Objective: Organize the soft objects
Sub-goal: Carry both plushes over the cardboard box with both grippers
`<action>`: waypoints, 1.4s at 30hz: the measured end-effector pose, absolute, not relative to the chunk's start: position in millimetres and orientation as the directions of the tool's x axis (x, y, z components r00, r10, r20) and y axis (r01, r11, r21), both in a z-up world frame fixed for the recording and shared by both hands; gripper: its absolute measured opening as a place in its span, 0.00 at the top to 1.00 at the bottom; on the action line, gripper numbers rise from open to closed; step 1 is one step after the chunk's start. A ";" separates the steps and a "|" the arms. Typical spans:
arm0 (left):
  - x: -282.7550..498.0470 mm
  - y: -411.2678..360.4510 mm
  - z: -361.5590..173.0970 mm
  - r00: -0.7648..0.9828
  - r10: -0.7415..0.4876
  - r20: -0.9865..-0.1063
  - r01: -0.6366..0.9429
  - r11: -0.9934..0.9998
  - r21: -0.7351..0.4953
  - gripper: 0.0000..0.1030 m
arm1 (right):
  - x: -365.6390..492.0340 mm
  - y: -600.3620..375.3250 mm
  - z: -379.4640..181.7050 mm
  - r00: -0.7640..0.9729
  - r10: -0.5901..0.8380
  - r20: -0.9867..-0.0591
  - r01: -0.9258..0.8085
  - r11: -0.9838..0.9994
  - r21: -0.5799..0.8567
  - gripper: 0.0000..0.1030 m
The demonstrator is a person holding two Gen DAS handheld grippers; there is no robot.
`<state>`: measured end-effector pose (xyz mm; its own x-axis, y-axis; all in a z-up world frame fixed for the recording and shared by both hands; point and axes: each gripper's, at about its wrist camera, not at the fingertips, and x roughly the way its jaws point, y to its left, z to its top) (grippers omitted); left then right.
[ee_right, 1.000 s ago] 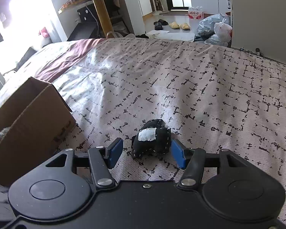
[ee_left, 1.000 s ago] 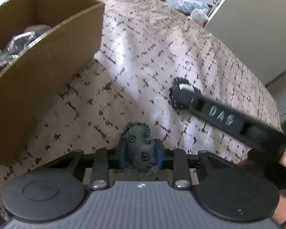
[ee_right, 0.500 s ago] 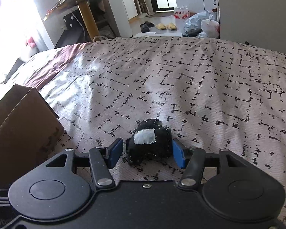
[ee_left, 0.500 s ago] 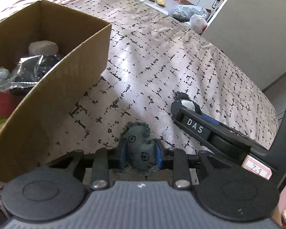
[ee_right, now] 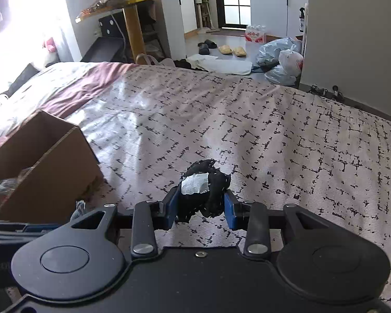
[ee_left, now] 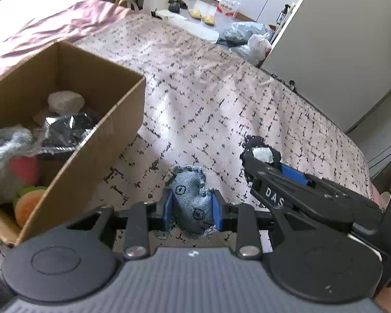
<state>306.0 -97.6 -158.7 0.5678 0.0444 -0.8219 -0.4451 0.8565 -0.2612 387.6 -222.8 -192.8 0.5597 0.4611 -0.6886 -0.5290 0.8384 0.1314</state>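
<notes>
My left gripper [ee_left: 191, 210] is shut on a small blue denim pouch [ee_left: 191, 200] with frayed edges, held just above the patterned bedspread [ee_left: 221, 99]. To its left stands an open cardboard box [ee_left: 112, 130] holding several soft things. My right gripper [ee_right: 201, 208] has its jaws closing on a black stitched pouch [ee_right: 204, 193] with a white patch, and its blue pads press both sides of it. In the left wrist view the right gripper [ee_left: 267, 165] reaches in from the right with the black pouch [ee_left: 260, 151] at its tip.
The box [ee_right: 47, 172] sits at the left in the right wrist view. The bedspread [ee_right: 247, 130] stretches away ahead. Beyond the bed's far edge lie plastic bags [ee_right: 281, 60], slippers [ee_right: 232, 50] and a yellow-topped table [ee_right: 127, 2]. A grey wall [ee_left: 338, 39] rises at the right.
Both grippers have risen, so the box's inside shows in the left wrist view. The right gripper's jaws have come together onto the black pouch. The left grip on the denim pouch is unchanged.
</notes>
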 end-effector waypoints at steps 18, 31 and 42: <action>295.6 -84.9 -98.8 0.641 0.091 -0.762 -0.412 0.879 -0.241 0.71 | 367.7 -251.4 -149.0 0.602 0.534 -0.594 -0.520 0.826 0.216 0.65; 276.6 -62.1 -72.3 0.674 0.120 -0.729 -0.403 0.887 -0.227 0.71 | 343.7 -252.9 -117.7 0.641 0.554 -0.532 -0.523 0.822 0.226 0.64; 260.1 -24.5 -60.9 0.682 0.134 -0.719 -0.422 0.875 -0.236 0.71 | 332.0 -229.8 -98.8 0.641 0.592 -0.488 -0.554 0.798 0.240 0.64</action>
<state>260.1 -24.5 -60.9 0.6822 0.1344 -0.7187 -0.4215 0.8754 -0.2365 332.0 -229.8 -98.8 0.6412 0.5919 -0.4883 -0.5535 0.7975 0.2399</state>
